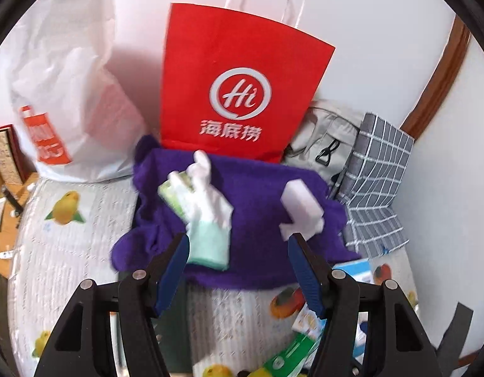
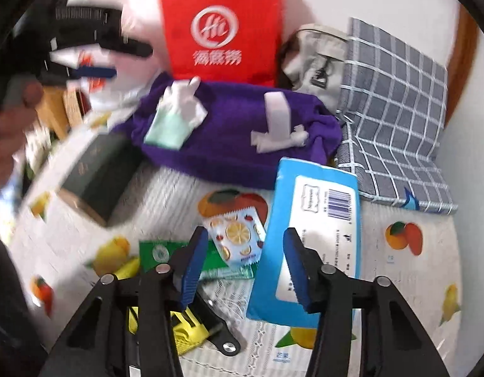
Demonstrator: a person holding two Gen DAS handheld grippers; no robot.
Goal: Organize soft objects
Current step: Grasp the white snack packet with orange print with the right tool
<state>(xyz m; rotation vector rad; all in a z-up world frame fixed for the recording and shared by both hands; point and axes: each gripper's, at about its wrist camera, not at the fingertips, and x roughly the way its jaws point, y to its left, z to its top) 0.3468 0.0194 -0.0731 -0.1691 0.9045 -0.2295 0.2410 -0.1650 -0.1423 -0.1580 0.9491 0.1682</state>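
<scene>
**Both grippers empty above the soft pile**

My left gripper (image 1: 238,245) hangs with jaws wide and nothing between them. Just beyond its tips the purple cloth (image 1: 257,220) carries a white-and-green glove (image 1: 207,216) ahead of the left finger and a white sponge (image 1: 301,210) ahead of the right. My right gripper (image 2: 245,242) is half open and empty, with a fruit-print packet (image 2: 238,238) between its tips and a blue pack (image 2: 311,207) under the right finger.

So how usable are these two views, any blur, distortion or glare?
Left wrist view: fairly sharp, the red bag logo readable, the glove slightly smeared. Right wrist view: heavy motion blur at left, the dark box streaked, the blue pack sharper. Both bend edges, fisheye; no glare.
</scene>
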